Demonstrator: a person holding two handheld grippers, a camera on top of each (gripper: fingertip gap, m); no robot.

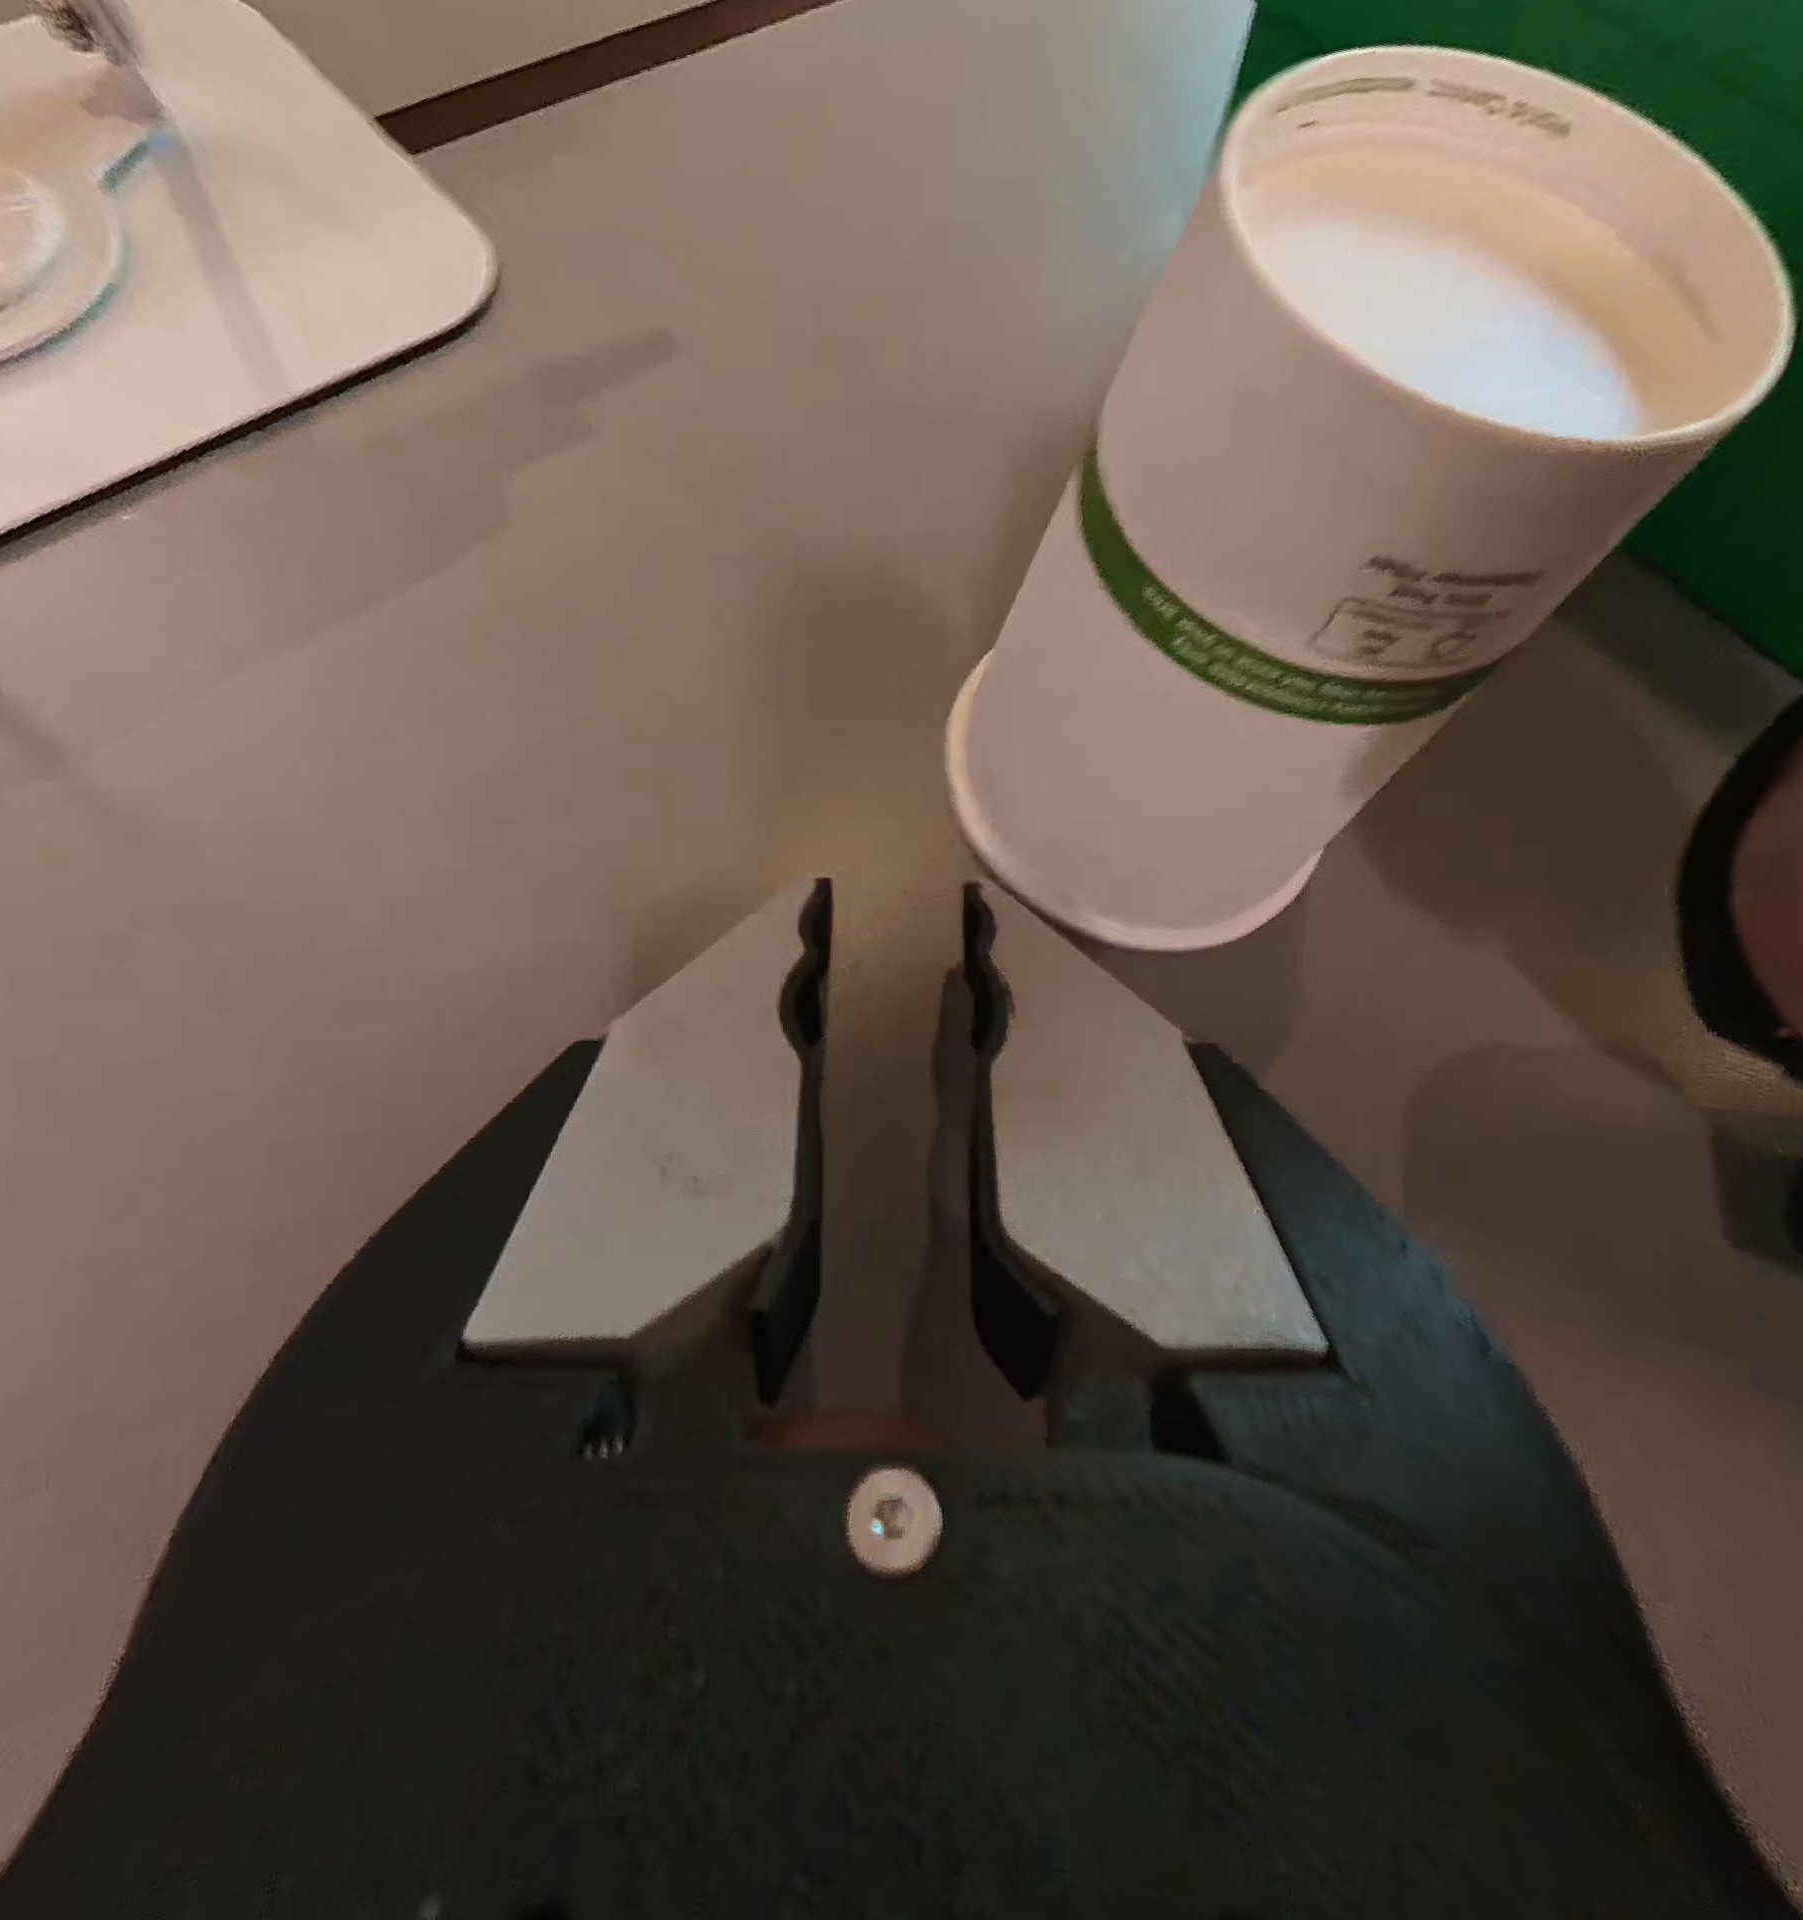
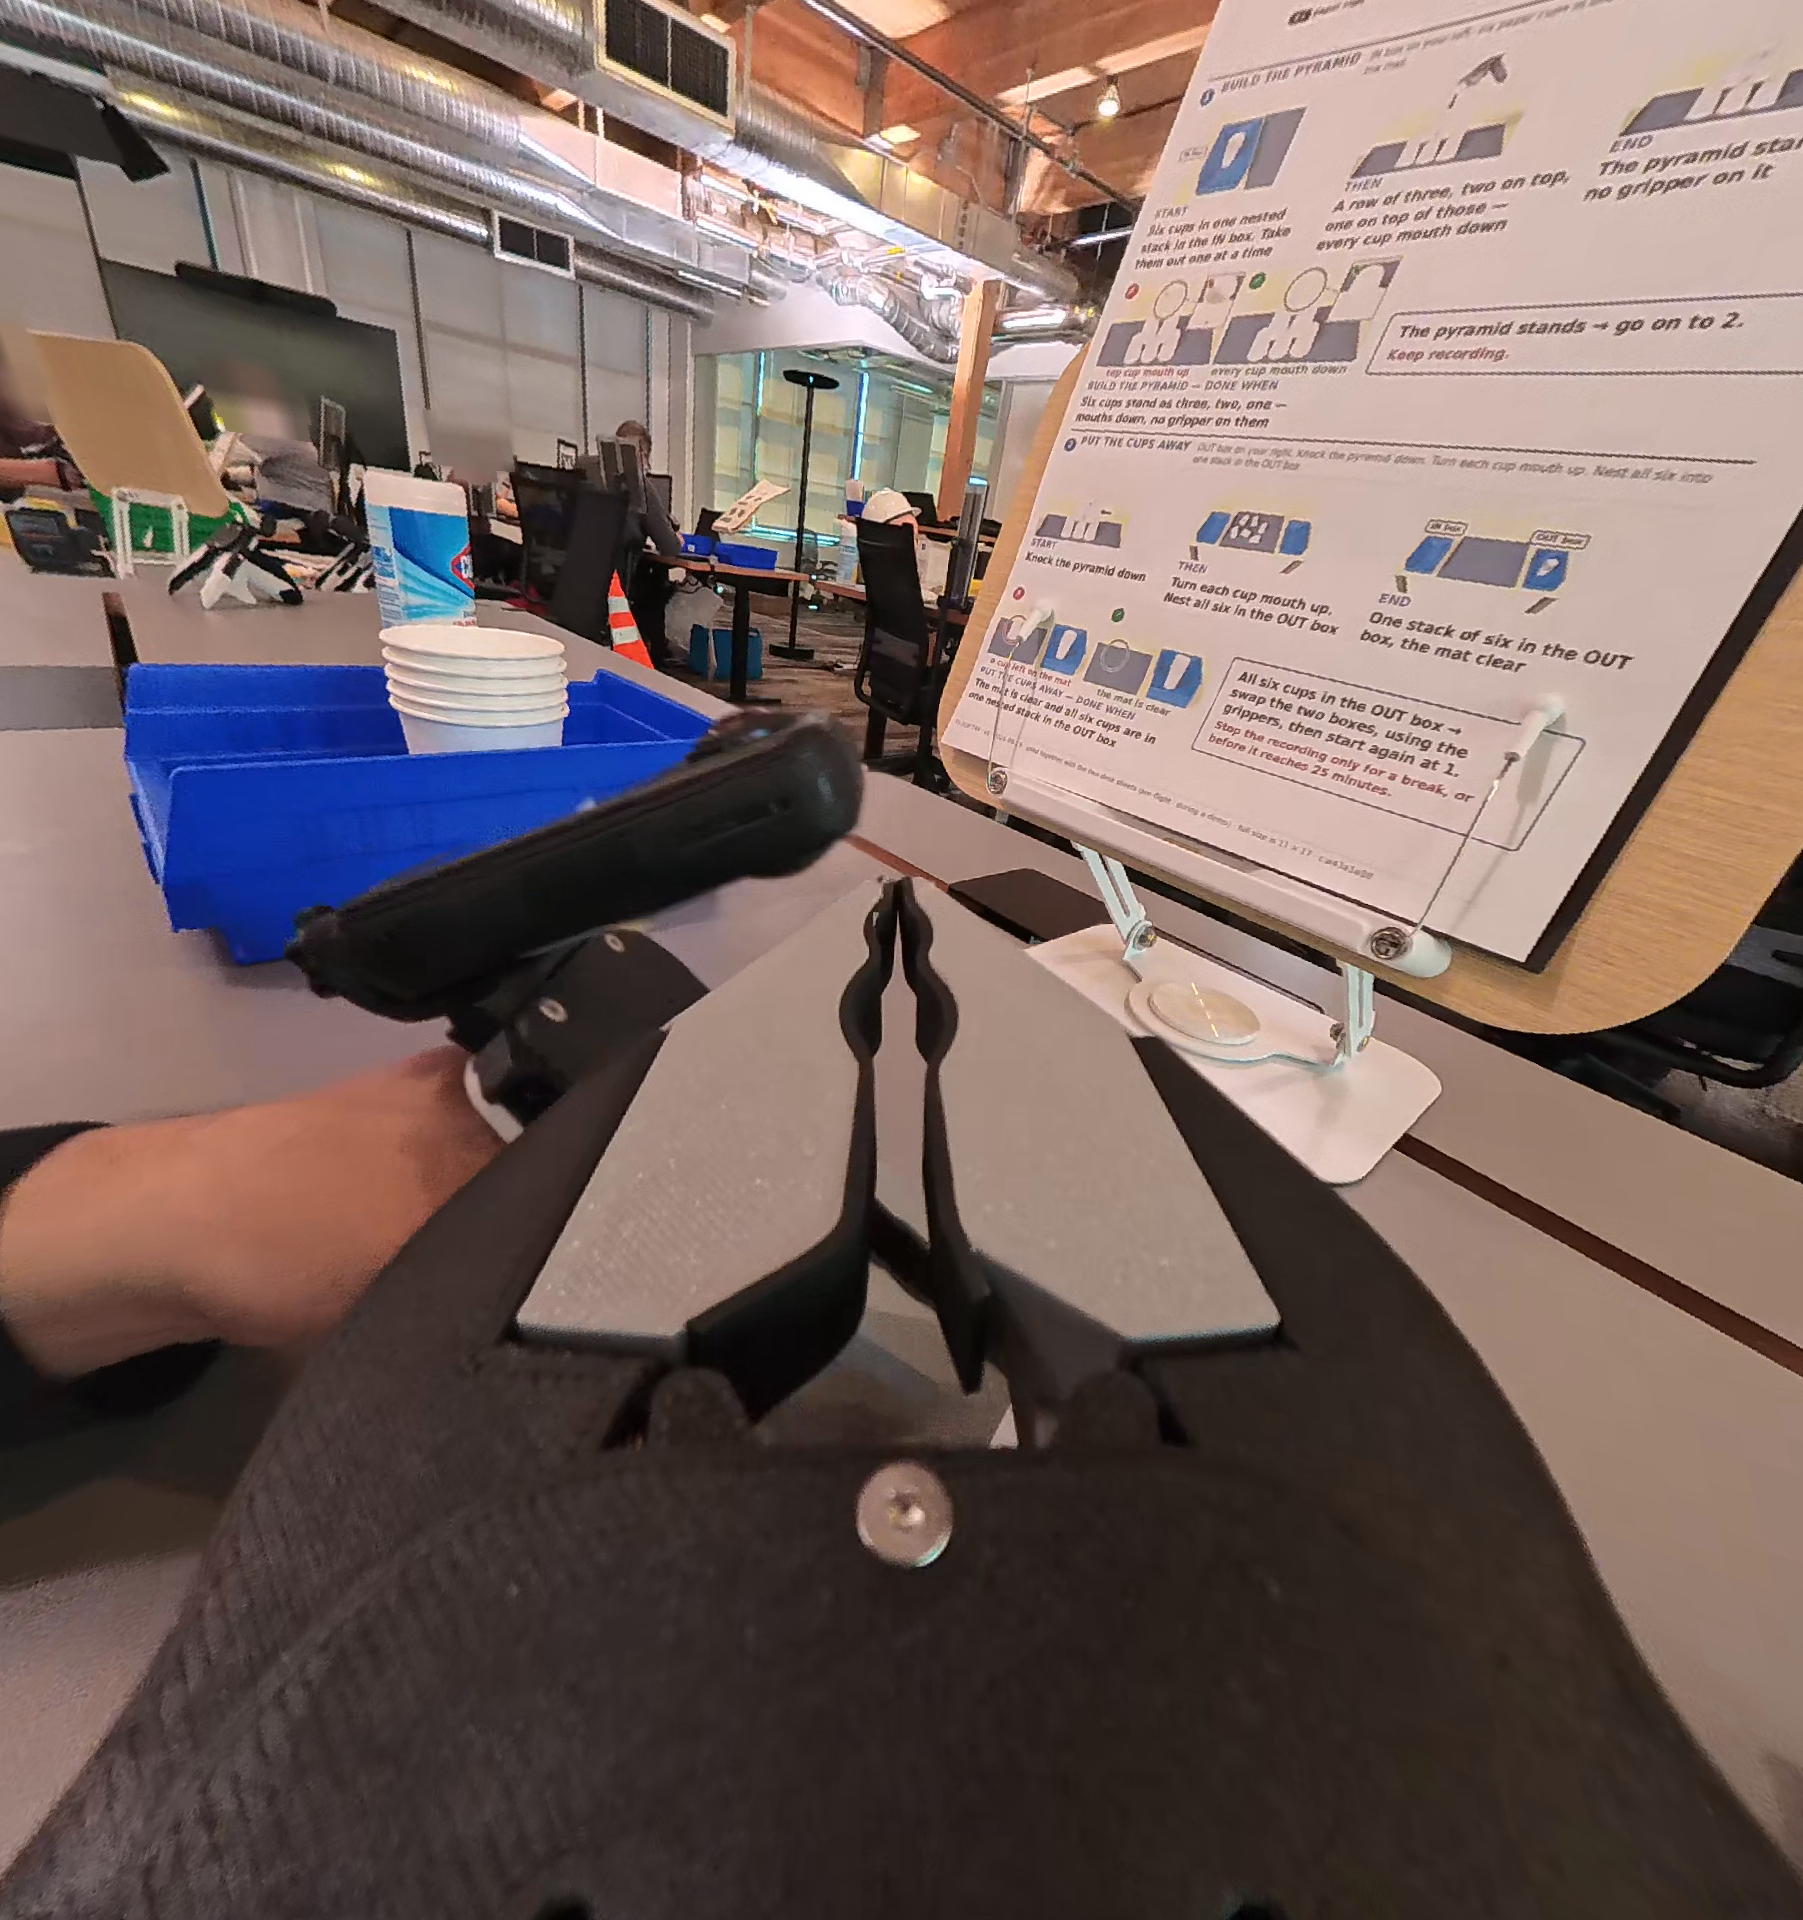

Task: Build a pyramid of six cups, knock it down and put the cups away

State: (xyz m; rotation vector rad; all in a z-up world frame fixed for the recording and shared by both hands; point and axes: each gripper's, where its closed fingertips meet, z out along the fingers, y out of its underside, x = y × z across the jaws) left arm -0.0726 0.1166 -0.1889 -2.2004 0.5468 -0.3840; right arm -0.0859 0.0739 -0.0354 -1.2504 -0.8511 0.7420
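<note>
One tapered paper cup point(image 1: 1323, 582), green-banded, stands mouth down.

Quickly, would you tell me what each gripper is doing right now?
Left gripper: slightly open, holding nothing.
Right gripper: shut, empty.

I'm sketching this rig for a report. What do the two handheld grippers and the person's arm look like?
Both the left gripper and right gripper share one build: a textured black body, a silver screw at centre, flat grey wedge fingers lined with wavy black pads. No cables show. The person's arm wears a black sleeve.
</note>
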